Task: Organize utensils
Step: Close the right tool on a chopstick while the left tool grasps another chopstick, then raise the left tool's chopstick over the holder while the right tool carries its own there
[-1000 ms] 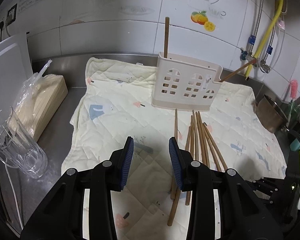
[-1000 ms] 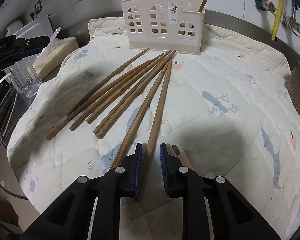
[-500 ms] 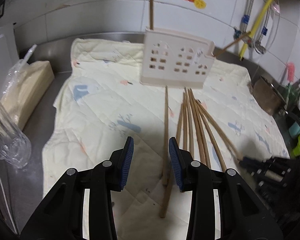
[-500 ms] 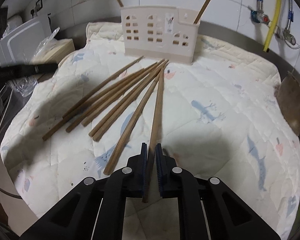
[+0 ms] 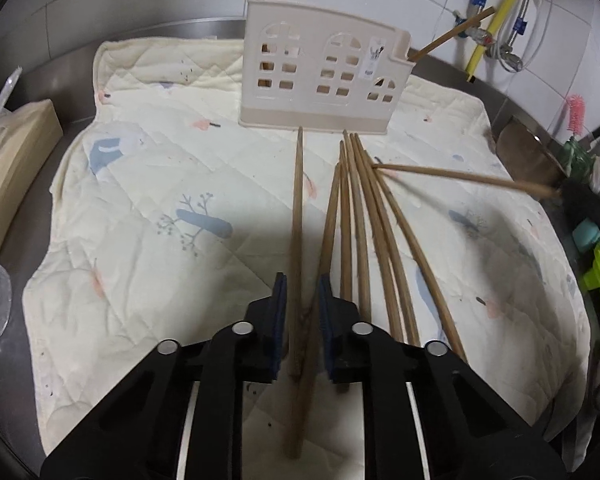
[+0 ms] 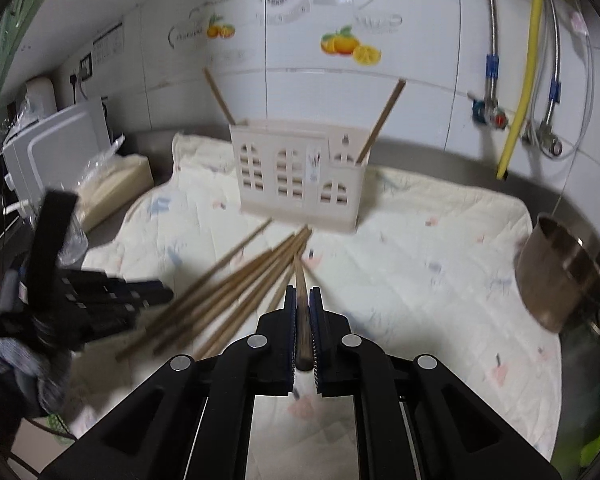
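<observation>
A pale yellow quilted cloth (image 5: 148, 184) covers the steel table (image 5: 52, 80). At its far side stands a cream plastic utensil holder with arched window cut-outs (image 5: 324, 76), one brown wooden chopstick leaning out at each end. A fan of loose brown wooden chopsticks (image 5: 364, 220) lies on the cloth just in front of it. The left tool (image 5: 302, 292) is closing its jaws around the leftmost chopstick (image 5: 298, 200), and a second stick crosses between the pads too. The right tool (image 6: 302, 304) is clenched on a single chopstick (image 6: 301, 304), lifted off the cloth.
</observation>
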A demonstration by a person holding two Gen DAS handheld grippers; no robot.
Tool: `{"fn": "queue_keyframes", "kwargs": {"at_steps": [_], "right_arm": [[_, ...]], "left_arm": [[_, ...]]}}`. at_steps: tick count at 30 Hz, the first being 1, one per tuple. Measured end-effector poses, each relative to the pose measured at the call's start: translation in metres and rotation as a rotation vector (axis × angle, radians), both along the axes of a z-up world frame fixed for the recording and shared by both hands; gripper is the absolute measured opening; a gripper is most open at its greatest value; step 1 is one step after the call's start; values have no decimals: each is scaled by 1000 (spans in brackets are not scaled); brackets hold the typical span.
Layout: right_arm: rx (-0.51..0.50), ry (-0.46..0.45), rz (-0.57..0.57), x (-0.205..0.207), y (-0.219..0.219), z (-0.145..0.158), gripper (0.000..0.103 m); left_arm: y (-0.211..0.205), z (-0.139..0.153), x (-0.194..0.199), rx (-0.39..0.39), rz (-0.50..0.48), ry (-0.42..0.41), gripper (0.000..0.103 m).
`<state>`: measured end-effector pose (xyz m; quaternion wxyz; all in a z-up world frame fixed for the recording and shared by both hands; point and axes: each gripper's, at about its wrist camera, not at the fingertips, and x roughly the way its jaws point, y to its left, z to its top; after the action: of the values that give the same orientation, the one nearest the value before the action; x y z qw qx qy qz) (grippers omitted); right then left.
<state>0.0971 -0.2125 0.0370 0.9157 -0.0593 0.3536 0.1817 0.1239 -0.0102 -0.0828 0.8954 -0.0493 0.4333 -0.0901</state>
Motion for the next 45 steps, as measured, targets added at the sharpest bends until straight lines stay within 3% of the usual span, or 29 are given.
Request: {"fn": "queue_keyframes", "kwargs": {"at_steps": [17, 22, 28, 37, 45], "right_arm": [[1, -45, 36, 15, 5, 22, 7], [-7, -47, 46, 19, 8, 27, 7], [-8, -36, 47, 32, 5, 34, 7], [-25, -39, 69, 51, 4, 51, 7], [-26, -48, 79, 55, 8, 57, 7]], "left_arm": [[1, -21, 22, -9, 31, 56, 12], [-3, -19, 24, 21, 34, 53, 6], [1, 2, 16, -7, 21, 3, 5], [3, 65, 0, -30, -39, -116, 5], [4, 71, -2, 6, -46, -112, 5]]}}
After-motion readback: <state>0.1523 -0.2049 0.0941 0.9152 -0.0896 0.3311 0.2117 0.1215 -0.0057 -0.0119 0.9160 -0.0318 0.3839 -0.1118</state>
